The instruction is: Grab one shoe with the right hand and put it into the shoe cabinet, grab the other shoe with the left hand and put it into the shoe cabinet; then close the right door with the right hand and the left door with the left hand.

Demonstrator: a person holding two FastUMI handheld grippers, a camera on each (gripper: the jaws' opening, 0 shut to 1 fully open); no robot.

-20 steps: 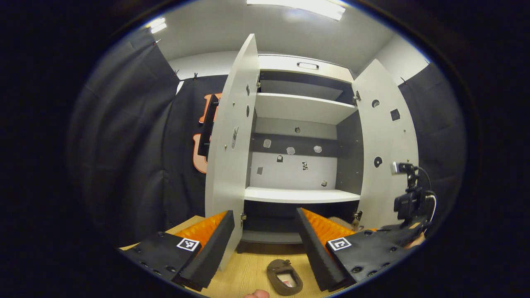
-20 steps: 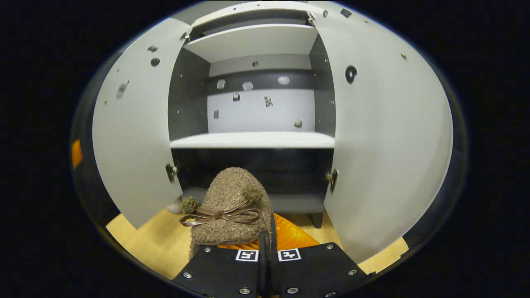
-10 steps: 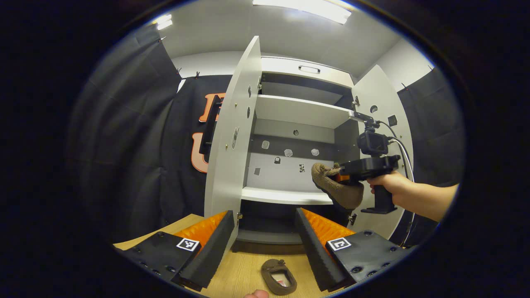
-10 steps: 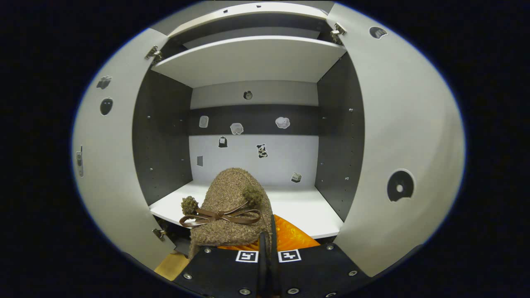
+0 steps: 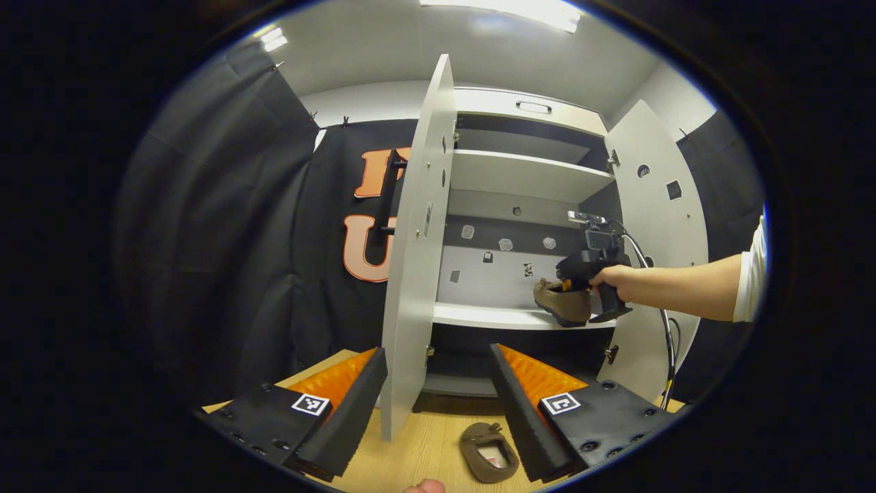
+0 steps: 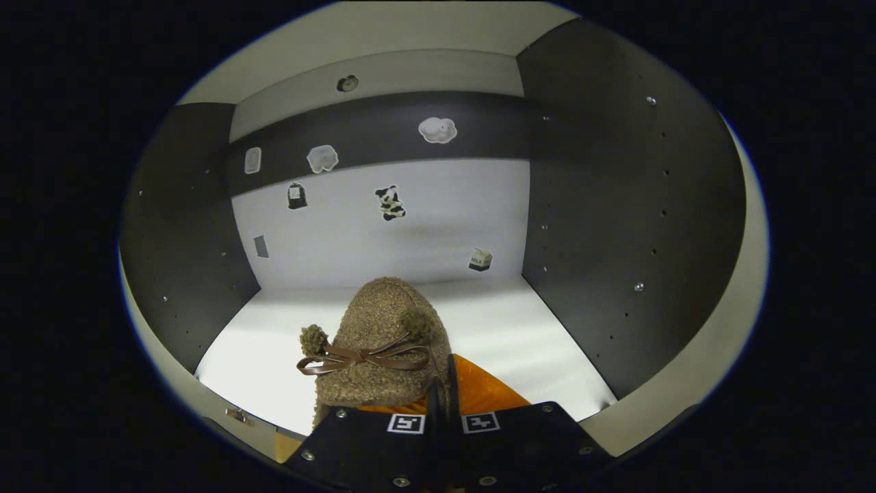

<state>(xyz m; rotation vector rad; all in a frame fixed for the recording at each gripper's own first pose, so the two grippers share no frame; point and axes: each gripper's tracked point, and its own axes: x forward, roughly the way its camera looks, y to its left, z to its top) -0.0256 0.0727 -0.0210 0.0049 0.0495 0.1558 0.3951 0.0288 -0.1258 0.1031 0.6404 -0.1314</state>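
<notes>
My right gripper (image 6: 438,411) clamps the fuzzy brown bow-trimmed shoe (image 6: 380,349) over the white cabinet shelf (image 6: 506,342) for release; left gripper (image 5: 438,404) jaws gape above the other brown shoe (image 5: 488,453).

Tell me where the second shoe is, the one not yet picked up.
In the left gripper view, the second shoe lies on the wooden floor before the open shoe cabinet, just inside the left hand-held gripper.
</notes>
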